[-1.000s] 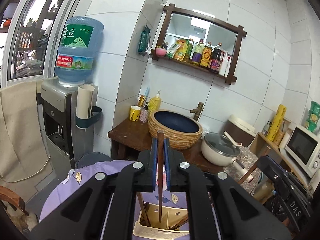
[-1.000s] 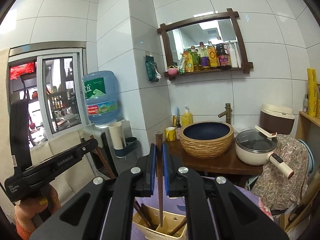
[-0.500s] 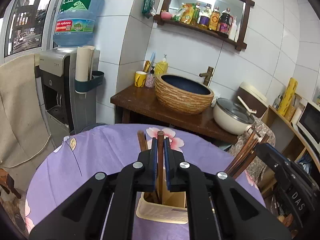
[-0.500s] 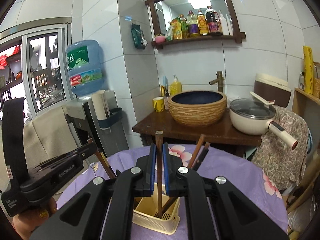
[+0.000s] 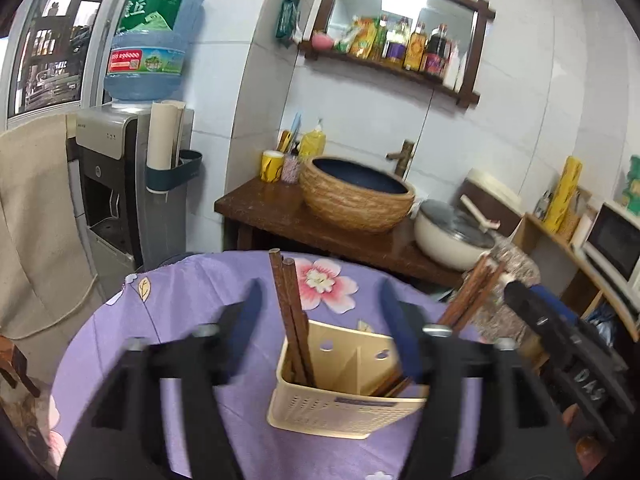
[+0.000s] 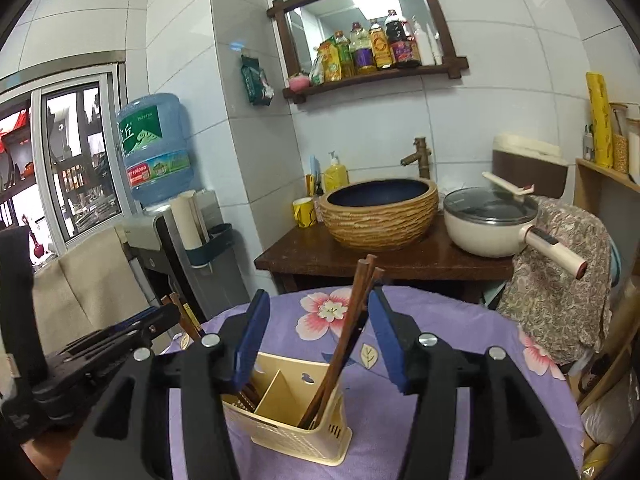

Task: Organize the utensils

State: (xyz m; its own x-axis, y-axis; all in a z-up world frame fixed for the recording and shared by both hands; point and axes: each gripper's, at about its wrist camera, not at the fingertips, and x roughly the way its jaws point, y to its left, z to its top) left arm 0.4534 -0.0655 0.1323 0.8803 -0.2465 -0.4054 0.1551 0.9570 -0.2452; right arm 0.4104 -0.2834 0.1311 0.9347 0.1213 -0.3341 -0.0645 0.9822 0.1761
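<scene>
Opening over the holder (image 5: 344, 404), both grippers, left (image 5: 320, 304) and right (image 6: 318, 320), spread their jaws clear of the chopsticks (image 5: 290, 320), which now lean in separate compartments, near the table's (image 6: 460, 380) middle, evidently dropped upright for storage.

A blue water bottle (image 6: 154, 148) sits upturned on a grey dispenser (image 5: 120, 184). On the dark wooden surface (image 6: 360, 256), a woven basin (image 6: 380, 212) stands between a yellow mug (image 6: 303, 211) and a cream lidded pot (image 6: 490, 220). Bottles line a wall shelf (image 6: 376, 76).
</scene>
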